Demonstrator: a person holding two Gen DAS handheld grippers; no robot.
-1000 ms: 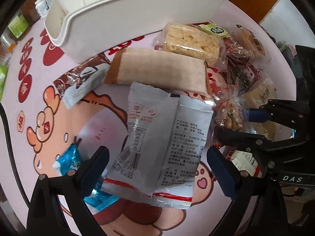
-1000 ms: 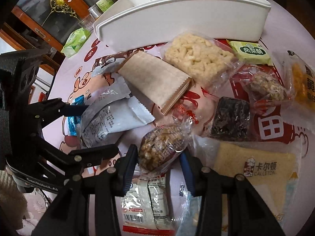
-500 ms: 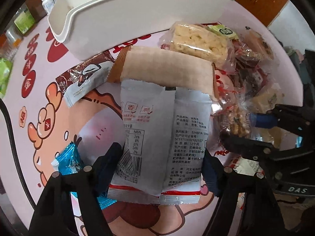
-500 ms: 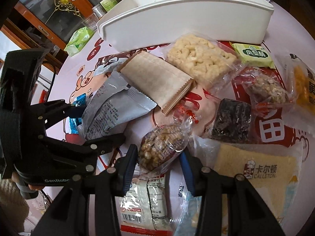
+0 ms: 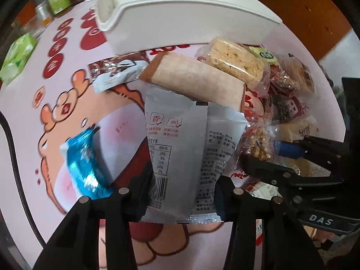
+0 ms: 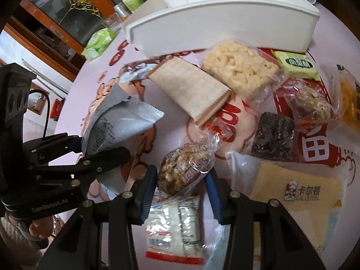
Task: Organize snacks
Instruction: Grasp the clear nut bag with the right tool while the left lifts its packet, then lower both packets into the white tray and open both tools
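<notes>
A white-grey snack packet (image 5: 180, 135) with printed tables stands between the fingers of my left gripper (image 5: 183, 186). Its jaws are closing, and both pads press the packet's lower edges. In the right wrist view the same packet (image 6: 119, 121) is bent and raised off the pink tablecloth, with the left gripper (image 6: 96, 146) around it. My right gripper (image 6: 182, 180) is shut on a clear-wrapped nut snack (image 6: 186, 166), seen from the left wrist as the nut snack (image 5: 256, 141) at the right. A white plastic bin (image 5: 191, 22) lies at the back.
A blue candy wrapper (image 5: 83, 162) lies left of the left gripper. Around it lie a cracker pack (image 6: 191, 94), a puffed-rice bar (image 6: 240, 69), a green packet (image 6: 297, 63), a dark bar (image 6: 274, 135) and a yellow Calleton pack (image 6: 297, 191). Jars and a green tissue pack (image 6: 99, 42) stand behind.
The left jaws have drawn in from wide apart until they press the white-grey packet, which has risen and bent. The right gripper and its nut snack have kept still.
</notes>
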